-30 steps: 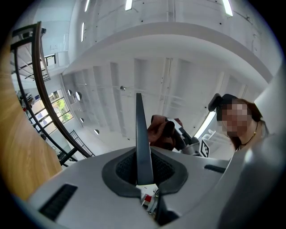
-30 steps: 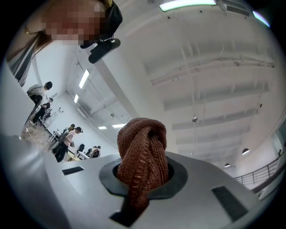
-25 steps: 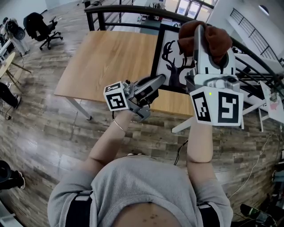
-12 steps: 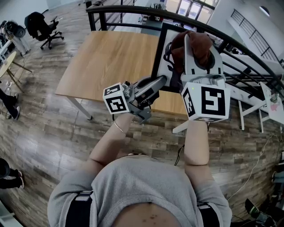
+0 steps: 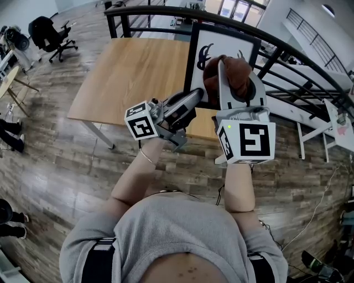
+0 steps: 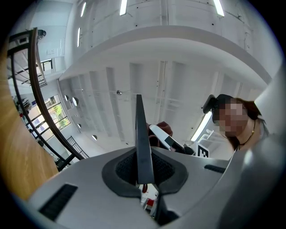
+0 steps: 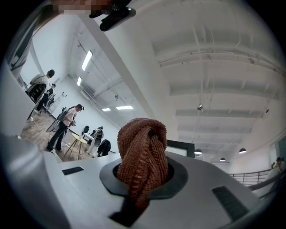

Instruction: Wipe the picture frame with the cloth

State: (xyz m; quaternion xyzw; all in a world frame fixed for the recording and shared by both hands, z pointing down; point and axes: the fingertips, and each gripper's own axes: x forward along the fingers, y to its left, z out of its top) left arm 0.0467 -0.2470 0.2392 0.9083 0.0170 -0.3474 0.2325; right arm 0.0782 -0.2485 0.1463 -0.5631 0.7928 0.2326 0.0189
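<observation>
The black picture frame (image 5: pixel 221 40) with a white deer print stands upright at the table's near right edge. My left gripper (image 5: pixel 194 99) is shut on its lower left edge; in the left gripper view the frame (image 6: pixel 142 143) shows edge-on as a thin dark blade between the jaws. My right gripper (image 5: pixel 233 83) is shut on a bunched brown cloth (image 5: pixel 231 71), which lies against the lower middle of the print. In the right gripper view the cloth (image 7: pixel 143 154) fills the jaws, with a corner of the frame (image 7: pixel 181 146) behind it.
The wooden table (image 5: pixel 133 72) stretches left of the frame. A black railing (image 5: pixel 166 12) runs behind it, with white tables (image 5: pixel 323 110) to the right. An office chair (image 5: pixel 52 34) stands far left. Several people (image 7: pixel 65 125) stand across the room.
My right gripper has come down and to the left over the print with the cloth, so the frame's top now shows. The left gripper has kept its hold.
</observation>
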